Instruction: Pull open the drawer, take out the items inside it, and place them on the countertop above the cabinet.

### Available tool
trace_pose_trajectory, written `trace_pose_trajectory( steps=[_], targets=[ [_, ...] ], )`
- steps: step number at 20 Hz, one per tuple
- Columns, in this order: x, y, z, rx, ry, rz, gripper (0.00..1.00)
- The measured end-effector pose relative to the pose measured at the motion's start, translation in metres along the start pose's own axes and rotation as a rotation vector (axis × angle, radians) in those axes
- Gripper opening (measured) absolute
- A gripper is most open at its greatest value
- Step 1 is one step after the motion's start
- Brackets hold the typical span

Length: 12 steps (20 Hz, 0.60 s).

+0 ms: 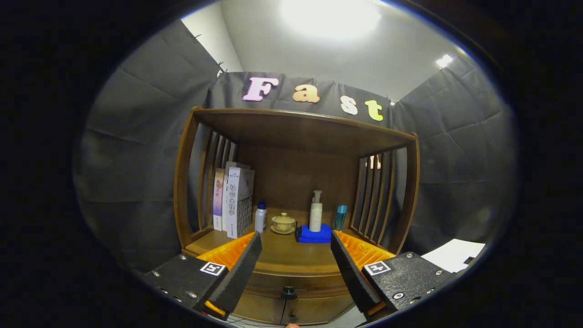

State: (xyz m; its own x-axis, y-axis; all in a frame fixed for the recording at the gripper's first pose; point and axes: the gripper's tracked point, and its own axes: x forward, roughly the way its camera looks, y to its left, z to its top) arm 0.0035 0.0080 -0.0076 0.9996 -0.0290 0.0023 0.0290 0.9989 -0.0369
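Note:
A wooden cabinet (pixel 296 191) with a shelf hutch stands ahead of me. Its drawer (pixel 296 284) sits closed under the countertop (pixel 287 255), with a small dark knob (pixel 288 290) at its middle. My gripper (pixel 296 250) is open, its two black-padded fingers (pixel 241 269) spread wide on either side of the countertop's front, above and short of the knob. Nothing is between them. What lies inside the drawer is hidden.
On the countertop stand upright books (pixel 234 202), a small white bottle with a blue cap (pixel 260 217), a yellow lidded cup on a saucer (pixel 283 223), a white pump bottle (pixel 315 212) on a blue cloth (pixel 314 234), and a teal bottle (pixel 340 217). A white sheet (pixel 455 255) lies at right.

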Motion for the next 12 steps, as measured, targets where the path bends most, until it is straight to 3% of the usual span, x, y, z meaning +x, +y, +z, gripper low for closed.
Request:
trace_pose_trajectory(
  steps=[7,12],
  targets=[
    [0.013,-0.002,-0.038,0.000,0.052,0.034,0.95],
    [0.029,-0.015,-0.076,-0.004,0.019,-0.016,0.95]
  ],
)
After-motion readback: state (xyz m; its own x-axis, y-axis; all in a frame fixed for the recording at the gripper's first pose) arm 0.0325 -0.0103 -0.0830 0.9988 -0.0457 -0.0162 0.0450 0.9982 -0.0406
